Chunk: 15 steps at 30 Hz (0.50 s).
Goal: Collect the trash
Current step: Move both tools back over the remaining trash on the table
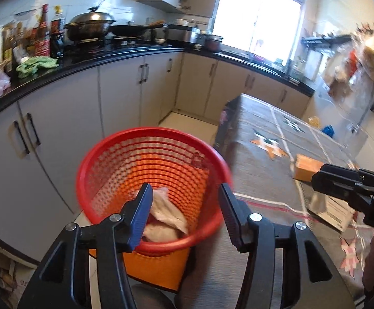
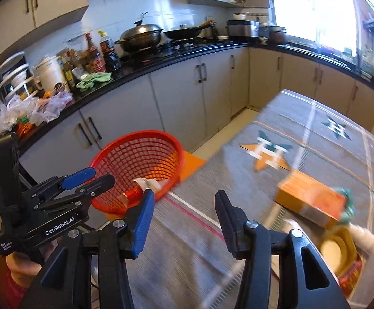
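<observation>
Now both the left gripper (image 1: 185,215) and right gripper (image 2: 181,217) are held open and empty; the orange box (image 2: 310,199) near the tabletop's right edge should be approached squarely.

The surface (image 2: 238,193) has a grey cloth with star shapes and thin lines. An orange box (image 2: 310,198) lies flat on it, with a round yellow thing (image 2: 333,251) near it. The red basket (image 1: 150,180) stands on an orange stool (image 1: 158,267) just beside the surface, with crumpled paper (image 1: 166,216) inside.
</observation>
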{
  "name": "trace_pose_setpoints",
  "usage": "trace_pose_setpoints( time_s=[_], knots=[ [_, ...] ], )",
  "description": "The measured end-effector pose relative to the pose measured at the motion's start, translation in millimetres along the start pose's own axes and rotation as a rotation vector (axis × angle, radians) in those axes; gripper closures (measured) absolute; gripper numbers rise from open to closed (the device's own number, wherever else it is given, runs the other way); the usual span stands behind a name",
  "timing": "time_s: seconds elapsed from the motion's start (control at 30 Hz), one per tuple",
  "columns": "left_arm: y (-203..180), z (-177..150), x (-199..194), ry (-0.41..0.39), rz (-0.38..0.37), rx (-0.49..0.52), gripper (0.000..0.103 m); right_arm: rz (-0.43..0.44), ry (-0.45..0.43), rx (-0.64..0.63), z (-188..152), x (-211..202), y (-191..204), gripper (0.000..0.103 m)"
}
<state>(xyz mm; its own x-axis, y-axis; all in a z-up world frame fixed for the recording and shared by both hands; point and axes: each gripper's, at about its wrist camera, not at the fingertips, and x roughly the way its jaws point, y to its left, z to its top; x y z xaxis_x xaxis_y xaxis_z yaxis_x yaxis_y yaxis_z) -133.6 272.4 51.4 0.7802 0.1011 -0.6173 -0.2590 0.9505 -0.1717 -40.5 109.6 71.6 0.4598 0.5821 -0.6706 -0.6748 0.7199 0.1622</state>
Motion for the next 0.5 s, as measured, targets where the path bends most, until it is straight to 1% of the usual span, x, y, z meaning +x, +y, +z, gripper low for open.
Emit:
trace_pose_setpoints(
  time_s=[0.17,0.27,0.33,0.5],
  knots=[
    [-34.0,-6.8,3.4,0.025,-0.042,0.056,0.050,-0.032,-0.004,0.070,-18.3,-25.9,-43.0,0.050],
    [-54.2,-11.6,5.6,0.045,-0.076,0.089,0.049,-0.051,0.011,0.107,-28.5,-36.2,-76.9,0.050],
    [-64.0,-15.1,8.1,0.058,-0.089,0.105,0.049,-0.069,0.021,0.135,-34.7,-39.3,-97.2,0.050],
    [-83.6,-21.1,14.1,0.083,-0.107,0.143,0.049,-0.068,0.060,0.204,-46.4,-34.1,-137.5,0.050]
  ],
)
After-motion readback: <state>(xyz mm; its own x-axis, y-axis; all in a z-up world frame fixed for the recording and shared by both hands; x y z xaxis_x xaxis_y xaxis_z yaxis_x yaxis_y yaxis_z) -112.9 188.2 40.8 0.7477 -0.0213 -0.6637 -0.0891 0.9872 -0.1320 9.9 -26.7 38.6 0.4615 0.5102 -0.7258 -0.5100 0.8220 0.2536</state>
